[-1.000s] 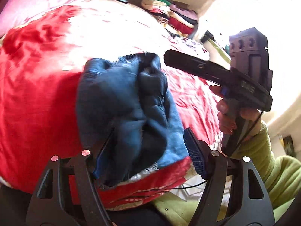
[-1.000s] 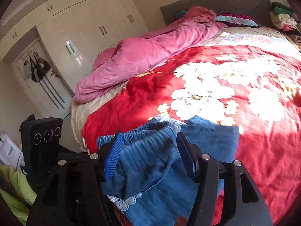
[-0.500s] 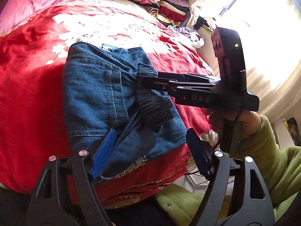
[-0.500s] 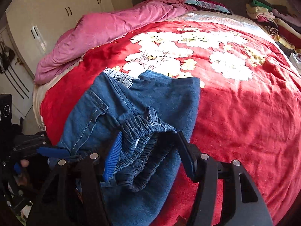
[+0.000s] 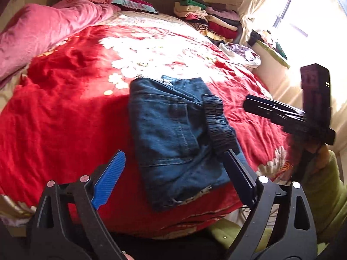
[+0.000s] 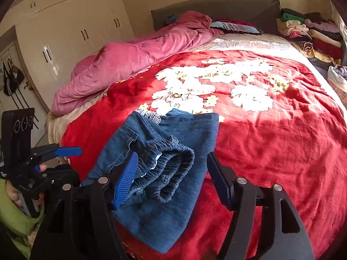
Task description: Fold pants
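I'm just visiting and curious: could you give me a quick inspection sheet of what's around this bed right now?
Surface: red floral blanket on the bed.
Job's things: jeans folded into a compact bundle near the bed's edge, elastic waistband on top.
Clutter: pink duvet, stacked clothes.
Grippers: left gripper open, holding nothing; right gripper open around the waistband.
Cables: thin dark cable below the bed's edge.
Surroundings: wardrobe, sunlit window.

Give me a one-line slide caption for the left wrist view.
Folded jeans lie on the red bedspread between the open left gripper fingers; the right gripper hangs beside them.
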{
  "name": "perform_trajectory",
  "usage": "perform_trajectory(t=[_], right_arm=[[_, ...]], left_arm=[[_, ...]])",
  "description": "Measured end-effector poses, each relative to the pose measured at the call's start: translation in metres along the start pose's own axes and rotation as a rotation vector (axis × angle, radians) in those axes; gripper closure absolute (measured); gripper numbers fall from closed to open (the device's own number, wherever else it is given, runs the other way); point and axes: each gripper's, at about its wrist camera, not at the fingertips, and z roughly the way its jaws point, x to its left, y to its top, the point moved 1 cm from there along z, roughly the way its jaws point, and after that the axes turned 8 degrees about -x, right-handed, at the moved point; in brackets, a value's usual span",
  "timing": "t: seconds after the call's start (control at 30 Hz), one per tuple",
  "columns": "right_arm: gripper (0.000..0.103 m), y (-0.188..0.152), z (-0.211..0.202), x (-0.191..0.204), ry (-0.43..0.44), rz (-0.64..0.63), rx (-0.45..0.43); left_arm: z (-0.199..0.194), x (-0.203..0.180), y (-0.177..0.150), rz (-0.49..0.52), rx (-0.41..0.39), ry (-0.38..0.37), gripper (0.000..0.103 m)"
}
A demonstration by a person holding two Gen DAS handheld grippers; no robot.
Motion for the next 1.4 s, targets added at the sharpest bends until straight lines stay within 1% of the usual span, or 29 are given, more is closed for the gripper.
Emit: perform_trajectory(t=[0.2,0.47,0.57,0.63,0.67,0.73,0.8,0.87,0.93,1.0,1.03,1.1,1.13,1.17,1.2,1.27,1.33,1.37,1.4], right_arm=[[0.038,-0.008,-0.024,0.017,0.008,-0.08,-0.026],[0.038,-0.028,-0.036,0.052,0.056,-0.225,-0.016],[0.038,-0.038,-0.035,0.071,0.09,-0.309,-0.009],[0.038,-0.045,-0.032,0.085,0.114,-0.373,0.001],[0.038,-0.048,-0.03,0.091,0.125,-0.399,0.004],[0.038,-0.053,-0.025,0.102,0.141,-0.438,0.012],[0.038,-0.055,-0.016,0.111,0.153,-0.466,0.023],[0.04,-0.056,-0.009,0.119,0.155,-0.504,0.028],[0.042,-0.057,-0.004,0.128,0.163,-0.556,0.029],[0.048,-0.06,0.005,0.135,0.159,-0.617,0.037],[0.048,-0.061,0.011,0.139,0.15,-0.655,0.043],[0.052,-0.066,0.025,0.144,0.11,-0.721,0.062],[0.056,-0.068,0.032,0.145,0.093,-0.742,0.076],[0.073,-0.071,0.041,0.145,0.087,-0.753,0.099],[0.087,-0.074,0.049,0.145,0.091,-0.752,0.128],[0.092,-0.074,0.055,0.147,0.131,-0.719,0.159],[0.092,-0.073,0.049,0.154,0.206,-0.69,0.161],[0.092,-0.075,0.046,0.157,0.225,-0.691,0.163],[0.092,-0.078,0.046,0.157,0.216,-0.702,0.168]], left_arm=[[-0.004,0.007,0.001,-0.009,-0.002,0.027,0.013],[-0.002,0.015,0.003,-0.022,0.008,0.061,0.011],[0.002,0.02,0.011,-0.017,0.012,0.076,0.011],[0.007,0.025,0.021,-0.009,0.018,0.105,0.011],[0.01,0.027,0.026,-0.008,0.021,0.107,0.011],[0.019,0.029,0.036,-0.009,0.03,0.102,0.017],[0.03,0.028,0.044,-0.01,0.047,0.081,0.037],[0.044,0.024,0.05,0.008,0.068,0.073,0.046],[0.063,0.024,0.052,0.032,0.098,0.102,0.049],[0.078,0.029,0.051,0.044,0.123,0.138,0.053],[0.085,0.032,0.049,0.049,0.135,0.153,0.053],[0.093,0.039,0.045,0.052,0.144,0.168,0.053],[0.094,0.042,0.044,0.05,0.143,0.169,0.052],[0.095,0.046,0.042,0.039,0.141,0.163,0.05],[0.094,0.05,0.04,0.024,0.139,0.157,0.048],[0.093,0.056,0.038,0.003,0.138,0.149,0.046],[0.09,0.062,0.038,-0.015,0.132,0.14,0.044],[0.089,0.064,0.037,-0.025,0.129,0.134,0.044],[0.088,0.066,0.037,-0.036,0.125,0.128,0.044]])
